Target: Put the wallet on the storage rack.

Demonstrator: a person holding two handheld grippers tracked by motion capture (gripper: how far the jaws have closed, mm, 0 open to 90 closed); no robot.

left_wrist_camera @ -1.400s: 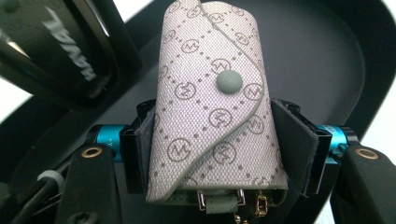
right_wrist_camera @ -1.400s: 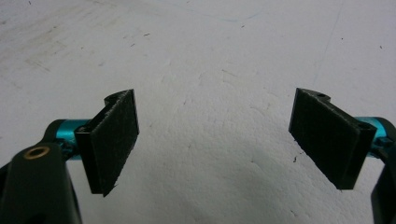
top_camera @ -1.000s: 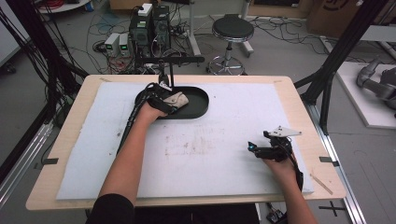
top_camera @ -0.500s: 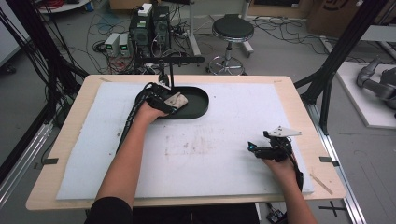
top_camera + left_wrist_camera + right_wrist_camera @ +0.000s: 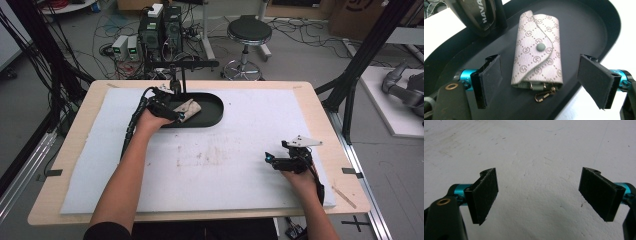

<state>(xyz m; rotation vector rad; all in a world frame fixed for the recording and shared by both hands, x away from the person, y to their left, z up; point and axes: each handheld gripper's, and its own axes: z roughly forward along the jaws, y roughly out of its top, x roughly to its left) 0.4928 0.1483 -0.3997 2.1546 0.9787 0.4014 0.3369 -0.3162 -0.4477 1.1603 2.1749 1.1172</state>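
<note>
Left gripper (image 5: 541, 82) jaws just opened, key pouch (image 5: 537, 51) lying loose between them in the black tray (image 5: 584, 27), long axis pointing away; right gripper (image 5: 539, 197) also apart, far off over mat

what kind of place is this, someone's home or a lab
Most likely a lab or workshop, not a home: black frame posts surround the wooden table, cabled electronics boxes sit on the floor, and a stool stands behind.

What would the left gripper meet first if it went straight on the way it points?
Probably the key pouch lying in the black tray, right ahead between the left gripper's open jaws; depth is unclear.
</note>
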